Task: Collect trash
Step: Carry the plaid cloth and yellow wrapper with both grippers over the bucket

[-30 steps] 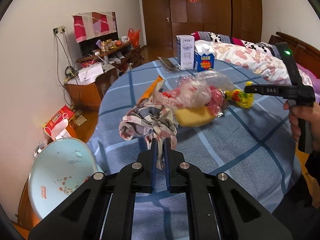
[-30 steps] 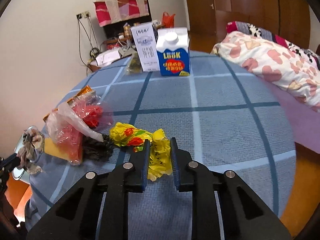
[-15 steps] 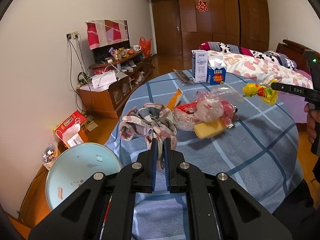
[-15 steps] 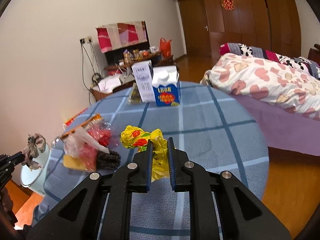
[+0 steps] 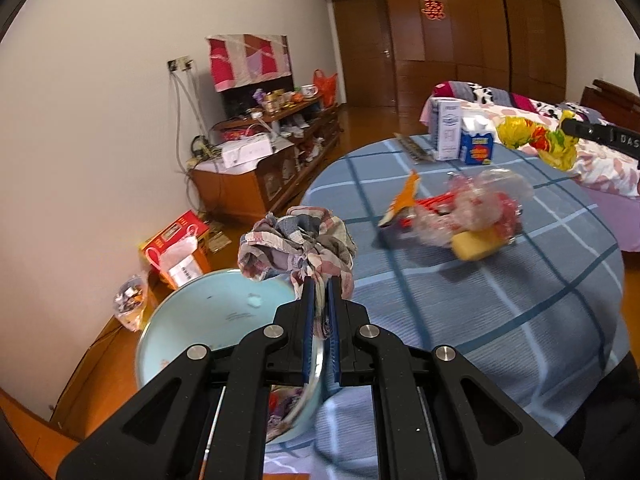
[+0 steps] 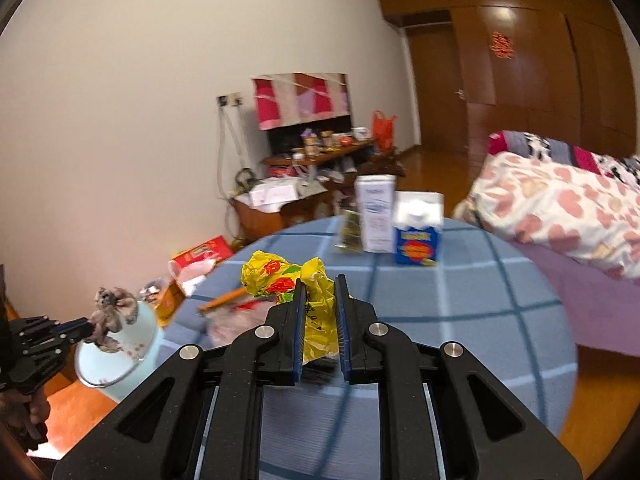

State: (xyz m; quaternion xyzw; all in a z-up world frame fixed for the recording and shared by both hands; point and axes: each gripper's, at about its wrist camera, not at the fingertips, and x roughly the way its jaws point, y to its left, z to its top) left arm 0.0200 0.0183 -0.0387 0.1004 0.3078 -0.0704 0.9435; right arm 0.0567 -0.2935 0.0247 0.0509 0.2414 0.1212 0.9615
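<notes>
My left gripper (image 5: 320,286) is shut on a crumpled plaid rag (image 5: 296,242), which hangs over the rim of a pale blue bin (image 5: 208,320) beside the table. From the right wrist view the same rag (image 6: 110,312) dangles at the far left above the bin (image 6: 120,360). My right gripper (image 6: 320,284) is shut on a yellow plastic bag with red print (image 6: 288,276), lifted off the blue checked tablecloth (image 6: 460,320). In the left wrist view that bag (image 5: 536,138) hangs at the upper right. A heap of clear and red wrappers with a yellow sponge (image 5: 472,216) lies on the table.
Two cartons, white (image 5: 448,132) and blue (image 5: 476,146), stand at the table's far edge. A bed with a heart-print quilt (image 6: 560,216) is to the right. A cluttered wooden cabinet (image 5: 260,160) lines the wall, with a red box (image 5: 176,244) on the floor.
The left gripper carried the rag off the table toward the bin. The right gripper closed on the yellow bag and lifted it clear of the cloth.
</notes>
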